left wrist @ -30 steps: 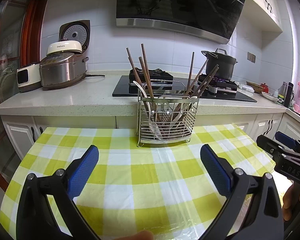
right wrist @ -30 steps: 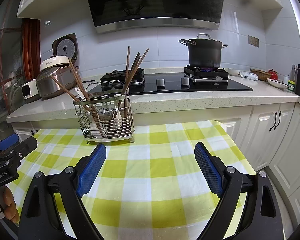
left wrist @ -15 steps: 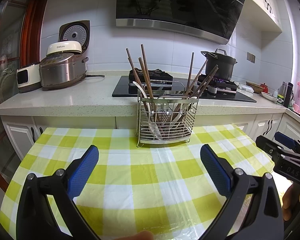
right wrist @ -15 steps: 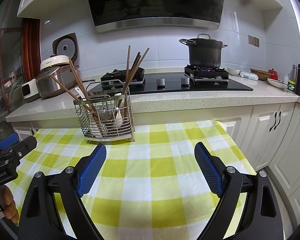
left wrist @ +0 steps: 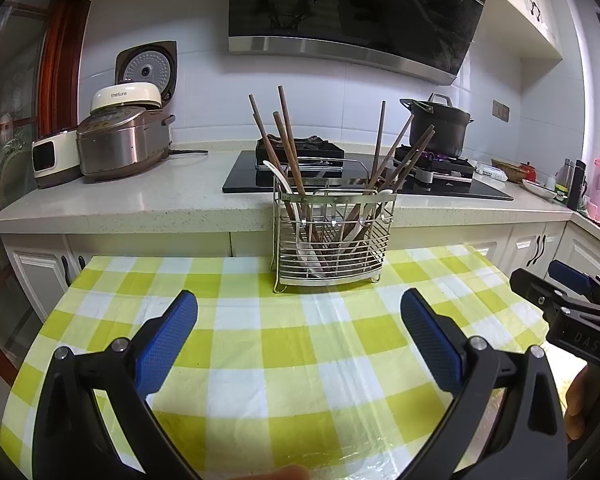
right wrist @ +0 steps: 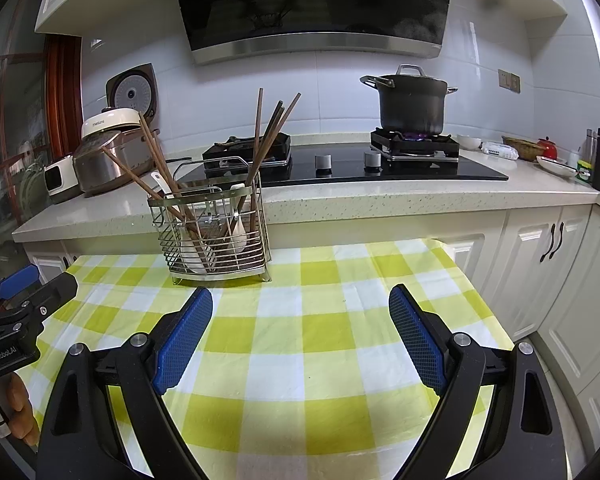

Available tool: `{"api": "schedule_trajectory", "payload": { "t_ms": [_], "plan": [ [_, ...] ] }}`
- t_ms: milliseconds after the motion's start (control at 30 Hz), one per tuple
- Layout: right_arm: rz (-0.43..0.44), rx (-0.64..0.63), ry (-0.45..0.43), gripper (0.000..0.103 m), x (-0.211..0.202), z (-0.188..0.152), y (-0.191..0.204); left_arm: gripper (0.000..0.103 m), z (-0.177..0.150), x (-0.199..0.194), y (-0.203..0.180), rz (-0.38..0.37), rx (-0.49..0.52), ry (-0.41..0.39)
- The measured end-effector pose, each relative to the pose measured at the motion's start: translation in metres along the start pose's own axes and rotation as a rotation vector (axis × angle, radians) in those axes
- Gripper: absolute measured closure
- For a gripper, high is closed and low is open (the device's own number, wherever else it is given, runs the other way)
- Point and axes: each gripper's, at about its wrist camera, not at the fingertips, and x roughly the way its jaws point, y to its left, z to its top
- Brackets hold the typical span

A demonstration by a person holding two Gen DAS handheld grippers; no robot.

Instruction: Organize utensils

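on checked cloth, wire caddy (left wrist: 332,236), brown chopsticks (left wrist: 288,140)

Both wrist views face the shared utensil rack (left wrist: 332,236).

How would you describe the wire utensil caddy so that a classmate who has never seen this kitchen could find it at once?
Start at the table with the yellow-and-white checked tablecloth in front of the stone counter. At its far edge, next to the counter, stands the wire utensil caddy. It is the only thing standing on the cloth: a shiny metal basket with dark wooden chopsticks fanning out of its top.
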Motion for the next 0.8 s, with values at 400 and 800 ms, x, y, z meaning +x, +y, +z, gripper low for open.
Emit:
{"api": "schedule_trajectory", "payload": {
  "t_ms": [400, 800],
  "plan": [
    [0.001, -0.002, 0.003, 0.019, 0.001, -0.001, 0.001, 0.005, 0.000, 0.000, 0.001, -0.002, -0.002, -0.001],
    [0.023, -0.017, 0.056, 0.019, 0.015, -0.012, 0.005, 0.005, -0.004, 0.008, 0.002, 0.004, 0.002, 0.005]
  ]
}}
